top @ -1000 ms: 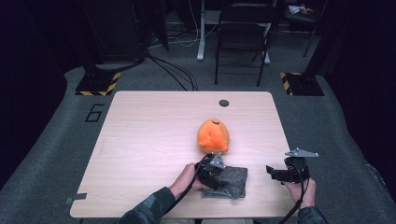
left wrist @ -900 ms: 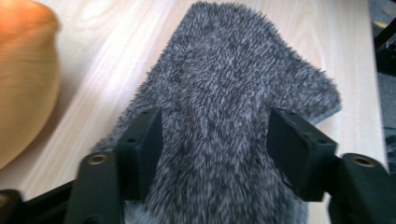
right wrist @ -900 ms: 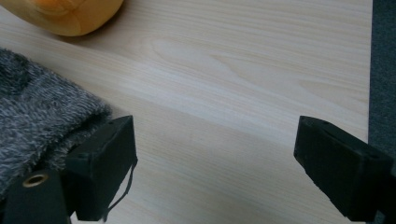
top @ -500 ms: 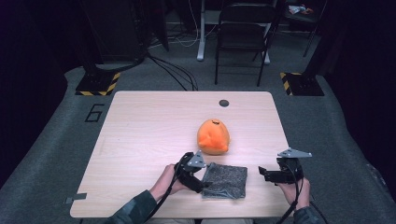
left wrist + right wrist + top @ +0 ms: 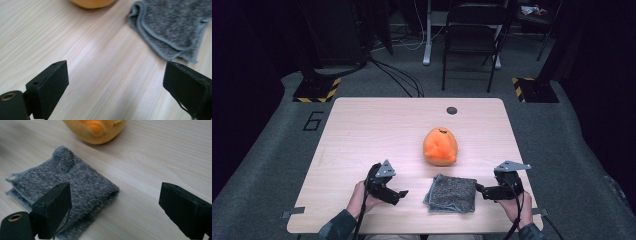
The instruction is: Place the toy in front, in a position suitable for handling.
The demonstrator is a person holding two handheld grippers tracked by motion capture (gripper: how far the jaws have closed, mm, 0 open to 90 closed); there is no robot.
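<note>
We hold the left tongs (image 5: 401,193) low over the wooden table (image 5: 362,135), just off the left edge of the folded grey cloth (image 5: 451,193). Their jaws have just been opening and now stand wide apart, with only bare wood between them. Seen along these tongs (image 5: 115,82), the cloth (image 5: 175,25) lies ahead and toward the right jaw; its folded, hemmed corner comes close to that jaw's tip, and we cannot tell whether it touches. The orange plush toy (image 5: 91,2) sits farther ahead, beyond the cloth's near corner, cut off by the top edge. We hold the right tongs (image 5: 480,190) on the other side of the cloth, their tips pointing at its right edge and close to it. Their jaws are wide as well and grip nothing. Seen along the right tongs (image 5: 115,207), the cloth (image 5: 75,187) lies flat ahead and to the left; the left jaw stands in front of its near part, while the right jaw stands over bare wood, well clear of the fabric. The toy (image 5: 96,130) rests on the table past the far corner of the cloth, apart from it. From above, the cloth lies between the two pairs of tongs, and the toy (image 5: 440,146) sits just beyond it, away from both hands.
</note>
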